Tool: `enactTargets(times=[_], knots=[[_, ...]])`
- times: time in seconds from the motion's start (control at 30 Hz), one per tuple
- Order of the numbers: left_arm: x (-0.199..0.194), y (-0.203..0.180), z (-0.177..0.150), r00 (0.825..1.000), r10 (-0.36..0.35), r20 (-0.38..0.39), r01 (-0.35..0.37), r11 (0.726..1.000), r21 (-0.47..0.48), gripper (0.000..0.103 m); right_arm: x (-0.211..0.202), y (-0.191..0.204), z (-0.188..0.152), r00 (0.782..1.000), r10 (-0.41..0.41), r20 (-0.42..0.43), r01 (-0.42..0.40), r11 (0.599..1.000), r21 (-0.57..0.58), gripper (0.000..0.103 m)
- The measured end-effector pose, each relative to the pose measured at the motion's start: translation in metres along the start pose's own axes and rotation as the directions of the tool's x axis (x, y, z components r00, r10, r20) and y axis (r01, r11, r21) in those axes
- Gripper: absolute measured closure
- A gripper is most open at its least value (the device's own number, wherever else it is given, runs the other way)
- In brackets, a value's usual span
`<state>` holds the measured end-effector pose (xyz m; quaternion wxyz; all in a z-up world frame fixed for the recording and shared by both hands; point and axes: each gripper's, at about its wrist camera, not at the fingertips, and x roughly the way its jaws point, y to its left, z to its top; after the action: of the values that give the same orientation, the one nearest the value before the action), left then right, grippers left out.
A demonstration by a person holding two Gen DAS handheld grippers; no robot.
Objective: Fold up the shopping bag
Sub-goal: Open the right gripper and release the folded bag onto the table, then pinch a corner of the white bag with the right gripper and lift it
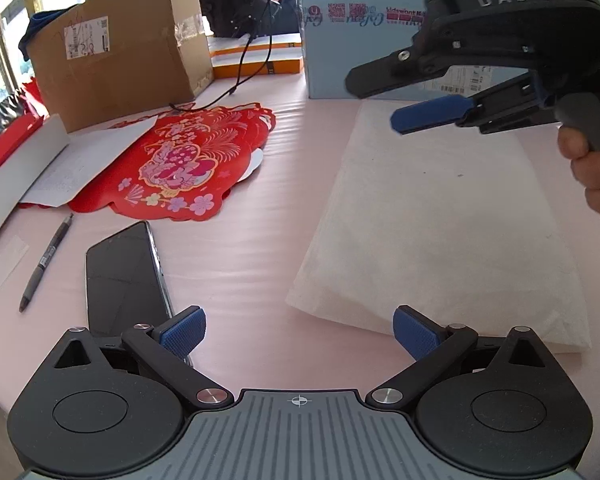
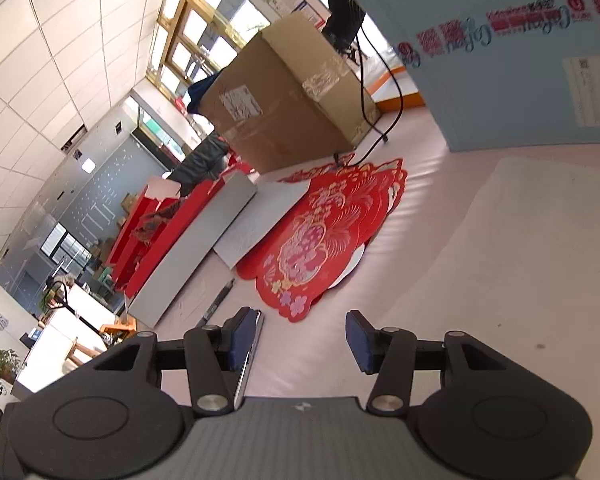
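Observation:
The white shopping bag (image 1: pixel 444 220) lies flat on the pink table, folded into a long rectangle; it also shows at the right of the right wrist view (image 2: pixel 516 248). My left gripper (image 1: pixel 299 332) is open and empty, hovering just before the bag's near left corner. My right gripper (image 1: pixel 374 102) shows in the left wrist view, held in the air over the bag's far end, tilted sideways, jaws apart and empty. In its own view the right gripper (image 2: pixel 300 338) is open above the table beside the bag's left edge.
A black phone (image 1: pixel 124 276) and a pen (image 1: pixel 46 258) lie left of the bag. A red paper decoration (image 1: pixel 180 164) lies beyond them. A brown cardboard box (image 1: pixel 116 44) and a light blue box (image 1: pixel 364 24) stand at the back, with a black cable.

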<state>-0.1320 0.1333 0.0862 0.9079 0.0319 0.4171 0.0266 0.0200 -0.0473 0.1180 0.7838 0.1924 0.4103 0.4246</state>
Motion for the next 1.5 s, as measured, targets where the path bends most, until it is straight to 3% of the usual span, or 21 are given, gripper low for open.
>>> enactTargets(times=[0.17, 0.37, 0.47, 0.6, 0.73, 0.83, 1.07, 1.17, 1.2, 1.23, 1.3, 1.43, 1.5], knots=[[0.004, -0.005, 0.004, 1.000, -0.014, -0.002, 0.014, 1.000, -0.005, 0.002, -0.050, -0.036, 0.006, 0.983, -0.160, 0.089, 0.154, 0.986, 0.070, 0.042], [0.001, -0.023, 0.012, 0.995, -0.092, 0.026, 0.091, 0.996, 0.015, 0.002, -0.094, -0.095, 0.003, 0.915, -0.393, 0.090, 0.374, 0.910, 0.179, 0.042], [0.000, -0.045, 0.016, 0.989, -0.146, 0.032, 0.143, 0.986, 0.090, 0.002, -0.098, -0.124, 0.003, 0.895, -0.442, 0.057, 0.418, 0.877, 0.236, 0.042], [0.014, -0.068, 0.013, 0.985, -0.172, -0.028, 0.174, 0.969, 0.173, 0.002, -0.085, -0.162, -0.001, 0.895, -0.446, 0.013, 0.420, 0.852, 0.314, 0.042], [0.031, -0.075, 0.005, 0.979, -0.164, -0.119, 0.183, 0.969, 0.164, 0.002, -0.076, -0.180, 0.004, 0.914, -0.405, 0.021, 0.373, 0.861, 0.344, 0.042], [0.035, -0.069, 0.002, 0.976, -0.179, -0.126, 0.193, 0.975, 0.111, 0.000, -0.071, -0.192, 0.010, 0.934, -0.356, 0.034, 0.321, 0.875, 0.362, 0.042], [0.032, -0.070, -0.002, 0.980, -0.164, -0.110, 0.176, 0.979, 0.106, 0.000, -0.059, -0.224, 0.024, 0.979, -0.194, 0.067, 0.146, 0.886, 0.440, 0.043], [0.031, -0.070, -0.002, 0.981, -0.157, -0.110, 0.168, 0.981, 0.099, 0.000, -0.056, -0.224, 0.028, 0.979, -0.197, 0.047, 0.159, 0.893, 0.422, 0.069], [0.031, -0.070, -0.002, 0.982, -0.155, -0.110, 0.166, 0.981, 0.096, 0.000, -0.054, -0.223, 0.029, 0.979, -0.201, 0.025, 0.173, 0.895, 0.412, 0.086], [0.031, -0.070, -0.001, 0.982, -0.153, -0.111, 0.163, 0.982, 0.094, 0.000, -0.052, -0.221, 0.029, 0.980, -0.201, 0.006, 0.181, 0.895, 0.407, 0.091], [0.028, -0.072, 0.000, 0.984, -0.138, -0.110, 0.148, 0.984, 0.097, 0.000, -0.052, -0.218, 0.029, 0.974, -0.226, 0.010, 0.203, 0.893, 0.402, 0.095], [0.019, -0.077, 0.004, 0.992, -0.093, -0.082, 0.103, 0.985, 0.138, 0.000, -0.067, -0.202, 0.030, 0.968, -0.232, 0.093, 0.179, 0.904, 0.389, 0.097], [0.013, -0.080, 0.007, 0.994, -0.096, -0.051, 0.103, 0.982, 0.157, 0.000, -0.080, -0.193, 0.029, 0.955, -0.263, 0.139, 0.195, 0.906, 0.377, 0.098]])
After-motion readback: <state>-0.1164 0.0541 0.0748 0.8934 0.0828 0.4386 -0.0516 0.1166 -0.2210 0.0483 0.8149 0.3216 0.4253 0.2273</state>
